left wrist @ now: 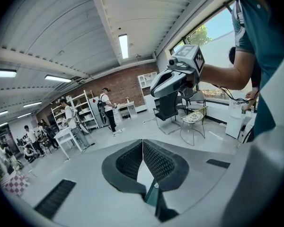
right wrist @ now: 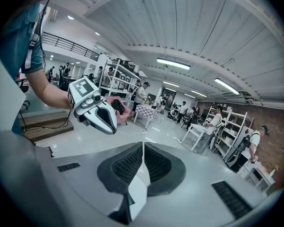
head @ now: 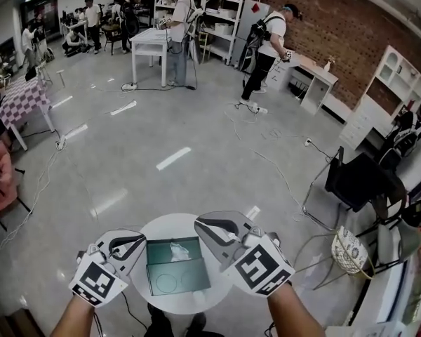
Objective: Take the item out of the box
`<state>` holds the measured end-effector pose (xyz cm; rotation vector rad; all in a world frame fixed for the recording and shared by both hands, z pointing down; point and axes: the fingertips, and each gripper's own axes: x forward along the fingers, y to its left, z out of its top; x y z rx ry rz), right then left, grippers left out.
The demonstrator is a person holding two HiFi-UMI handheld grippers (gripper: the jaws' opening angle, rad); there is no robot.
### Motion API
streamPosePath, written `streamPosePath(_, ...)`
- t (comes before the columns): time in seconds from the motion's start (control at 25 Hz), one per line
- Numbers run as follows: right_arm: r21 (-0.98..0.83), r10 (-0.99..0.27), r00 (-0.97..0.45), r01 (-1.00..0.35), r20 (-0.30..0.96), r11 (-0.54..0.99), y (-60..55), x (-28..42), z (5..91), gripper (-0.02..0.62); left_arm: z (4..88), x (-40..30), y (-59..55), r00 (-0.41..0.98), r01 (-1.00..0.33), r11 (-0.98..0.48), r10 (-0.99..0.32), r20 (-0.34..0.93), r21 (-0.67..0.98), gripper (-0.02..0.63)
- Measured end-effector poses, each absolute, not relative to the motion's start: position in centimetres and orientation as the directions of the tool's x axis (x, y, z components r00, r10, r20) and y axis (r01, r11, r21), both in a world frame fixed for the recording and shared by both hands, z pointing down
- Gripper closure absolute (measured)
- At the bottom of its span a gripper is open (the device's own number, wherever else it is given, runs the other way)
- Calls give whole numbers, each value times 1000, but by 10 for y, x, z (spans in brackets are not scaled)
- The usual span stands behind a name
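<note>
Through the head view I am seeing the open teal box [head: 189, 278] lying on a round white table [head: 167, 225], with the white item [head: 174, 251] sitting in its far half. The left gripper [head: 139, 240] and right gripper [head: 202, 225] are flanking it. Only the gripper views are showing both claws clenched, pads meeting, grasping nothing. The right gripper's tip is overlapping the box's far right corner. A patterned chair [head: 351, 251] is standing near the table.

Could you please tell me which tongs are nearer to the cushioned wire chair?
Right. The right tongs hang over the table's right side, toward the chair; the left tongs are beyond the box, farther left.
</note>
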<state>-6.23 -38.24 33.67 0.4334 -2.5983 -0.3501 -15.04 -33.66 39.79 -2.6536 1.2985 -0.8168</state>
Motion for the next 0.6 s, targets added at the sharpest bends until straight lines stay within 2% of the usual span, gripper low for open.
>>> streamPosePath(0.6, 235, -422, -761, -351, 492, 906, -468, -39, 451, 555, 541, -131, -422, 599, -598, -783, -578, 554, -170, 583)
